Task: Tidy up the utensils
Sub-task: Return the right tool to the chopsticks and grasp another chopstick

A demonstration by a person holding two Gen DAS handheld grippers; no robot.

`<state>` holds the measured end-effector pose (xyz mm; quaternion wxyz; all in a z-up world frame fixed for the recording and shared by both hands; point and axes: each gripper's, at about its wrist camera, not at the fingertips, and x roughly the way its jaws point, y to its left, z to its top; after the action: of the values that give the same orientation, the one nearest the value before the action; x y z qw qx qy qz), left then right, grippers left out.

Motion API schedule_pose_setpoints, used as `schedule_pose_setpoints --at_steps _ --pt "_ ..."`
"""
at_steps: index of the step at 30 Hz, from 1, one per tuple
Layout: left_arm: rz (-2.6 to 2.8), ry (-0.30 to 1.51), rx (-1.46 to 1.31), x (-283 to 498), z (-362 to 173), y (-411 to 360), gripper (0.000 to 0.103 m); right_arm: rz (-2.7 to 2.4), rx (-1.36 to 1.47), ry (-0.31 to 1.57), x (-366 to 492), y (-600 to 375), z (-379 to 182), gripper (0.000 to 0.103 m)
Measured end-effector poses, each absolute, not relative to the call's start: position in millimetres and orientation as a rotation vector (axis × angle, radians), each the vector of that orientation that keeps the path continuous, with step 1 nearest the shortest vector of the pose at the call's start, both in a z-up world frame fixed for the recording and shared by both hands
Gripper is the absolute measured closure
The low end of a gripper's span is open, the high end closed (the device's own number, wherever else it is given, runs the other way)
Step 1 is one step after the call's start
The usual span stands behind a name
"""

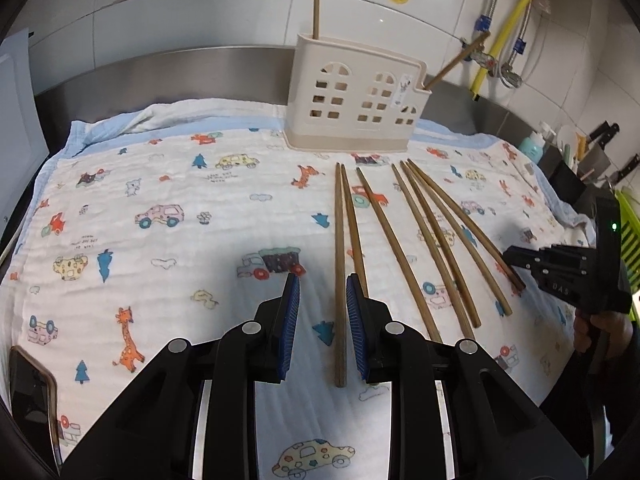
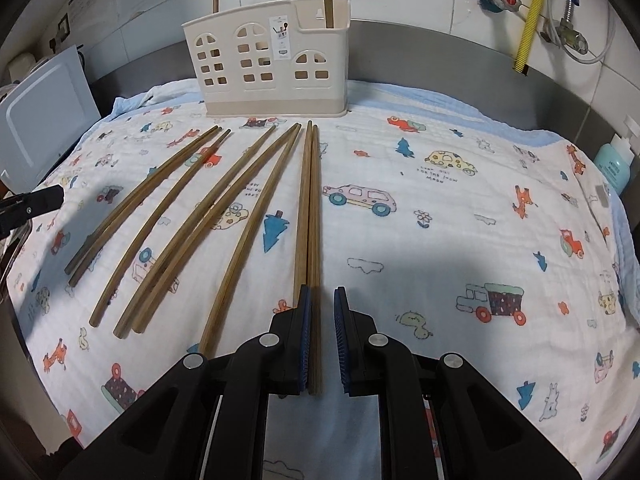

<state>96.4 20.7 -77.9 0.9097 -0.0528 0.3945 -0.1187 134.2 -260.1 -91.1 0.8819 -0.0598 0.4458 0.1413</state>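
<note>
Several brown chopsticks lie fanned on a cartoon-print cloth (image 1: pixel 168 184) in front of a cream utensil holder (image 1: pixel 356 96) (image 2: pixel 272 60). The holder has one upright chopstick (image 1: pixel 316 4) and one leaning chopstick (image 1: pixel 456 62) in it. My left gripper (image 1: pixel 322 300) hangs low over the leftmost chopstick (image 1: pixel 340 240), which runs between its parted pads untouched. My right gripper (image 2: pixel 322 320) (image 1: pixel 510 256) stands narrowly open over the rightmost chopstick (image 2: pixel 316 240); the stick lies beside the left pad and clear of the right one. The left gripper's tip (image 2: pixel 44 196) shows at the right wrist view's left edge.
A steel counter rim and tiled wall stand behind the holder. A white appliance (image 2: pixel 40 120) is at the left, and a teal bottle (image 2: pixel 614 164), knives (image 1: pixel 604 130) and a green rack (image 1: pixel 630 232) at the right. A yellow hose (image 1: pixel 516 12) hangs on the wall. A dark tray (image 1: pixel 32 392) sits at the left edge.
</note>
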Motion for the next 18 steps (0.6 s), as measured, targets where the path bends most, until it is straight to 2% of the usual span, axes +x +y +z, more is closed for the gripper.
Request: schedule_pose_setpoints --at_steps 18 --pt "-0.277 0.881 -0.072 100 -104 3 0.078 0.288 -0.199 0.924 129 -255 -97 0.094"
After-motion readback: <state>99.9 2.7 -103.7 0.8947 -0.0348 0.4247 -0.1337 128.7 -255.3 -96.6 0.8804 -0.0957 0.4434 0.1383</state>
